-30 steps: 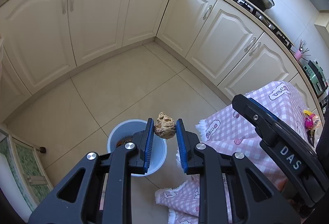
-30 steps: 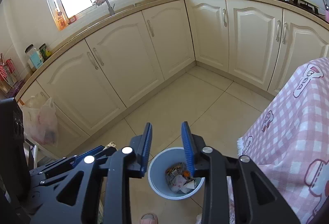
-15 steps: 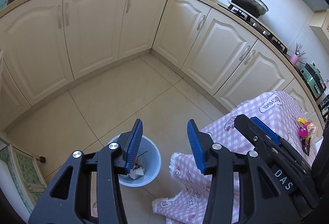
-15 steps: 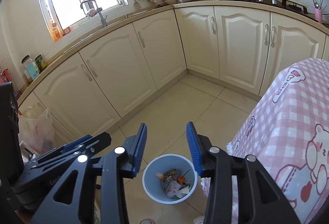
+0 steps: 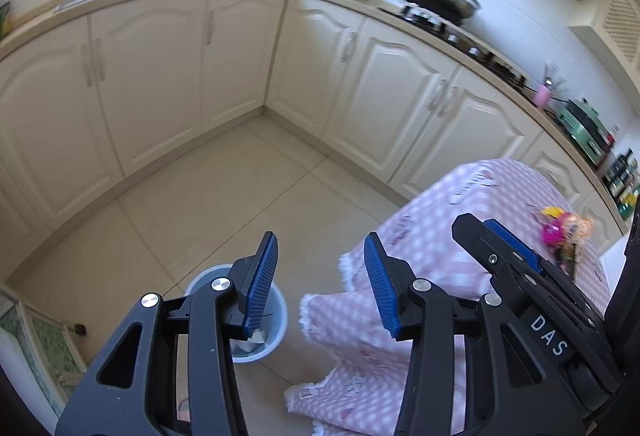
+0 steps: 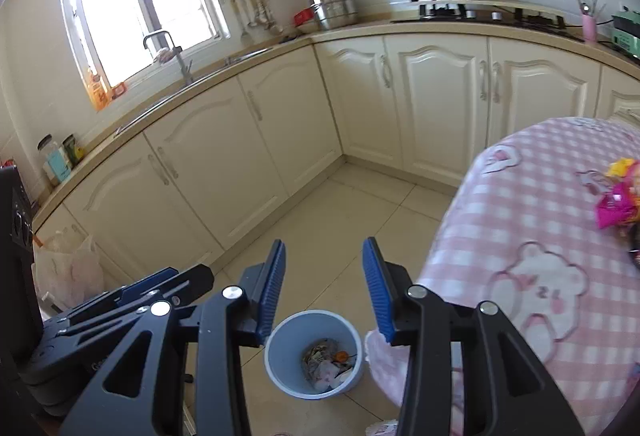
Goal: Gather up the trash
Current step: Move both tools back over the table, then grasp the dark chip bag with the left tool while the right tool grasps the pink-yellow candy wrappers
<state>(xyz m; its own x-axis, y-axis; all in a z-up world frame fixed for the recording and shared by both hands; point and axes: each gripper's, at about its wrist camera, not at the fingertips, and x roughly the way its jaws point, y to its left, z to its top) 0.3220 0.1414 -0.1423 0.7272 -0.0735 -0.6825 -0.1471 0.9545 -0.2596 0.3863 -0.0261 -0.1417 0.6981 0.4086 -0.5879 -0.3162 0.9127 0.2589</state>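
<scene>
A: Cream-cabinet kitchen, pale tiled floor [image 6: 360, 204], a table under a pink checked cloth with bear prints [image 6: 540, 236]. Where does the trash stand?

B: Some already lies in the round pale-blue plastic bin [image 6: 280, 356] on the floor, directly below and just ahead of the right gripper [image 6: 324, 288]. More sits on the table: a bright pink and yellow crumpled wrapper [image 6: 616, 204], well off to the right of that gripper and above it.

A: And the grippers?

B: Both have their blue ribbed pads spread with nothing between them. The left gripper [image 5: 320, 284] hangs beside the cloth's fringed edge, with the bin below and to its left, partly hidden behind its left finger.

A: What could go wrong?

B: I'd guess the next reach is for the wrapper. It looks light and crinkly, so a shallow pinch could let it slide out, or the pads could pinch the cloth along with it and drag the cloth, and whatever else sits near it, off the table.

A: Anything else?

B: The two grippers sit close together; swinging both toward the table could knock them. And the bin is small, so a drop from high up may miss.
</scene>
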